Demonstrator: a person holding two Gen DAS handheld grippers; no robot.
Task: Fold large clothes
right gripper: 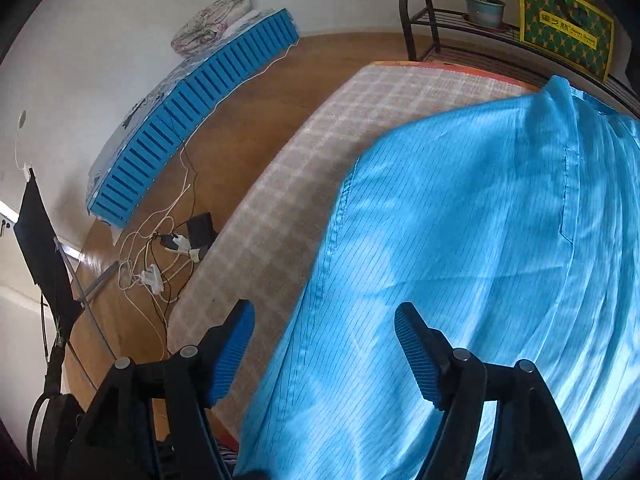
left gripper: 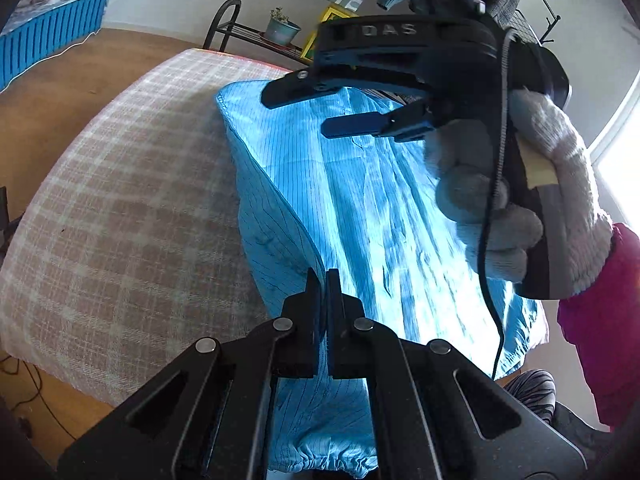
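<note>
- My left gripper (left gripper: 323, 280), lower centre, clamps the blue garment's (left gripper: 360, 208) folded edge on the checked bed (left gripper: 120, 200).
- My right gripper (right gripper: 324, 344) gapes empty above it.
- Risk: slippery cloth sliding, skewing the fold.

floor: wood (right gripper: 256, 92) | walls: pale (right gripper: 120, 20) | blue slatted bed base (right gripper: 192, 120) by wall | black metal rack (right gripper: 424, 20) with potted plant (right gripper: 484, 8) | bright window (left gripper: 616, 152) at right
</note>
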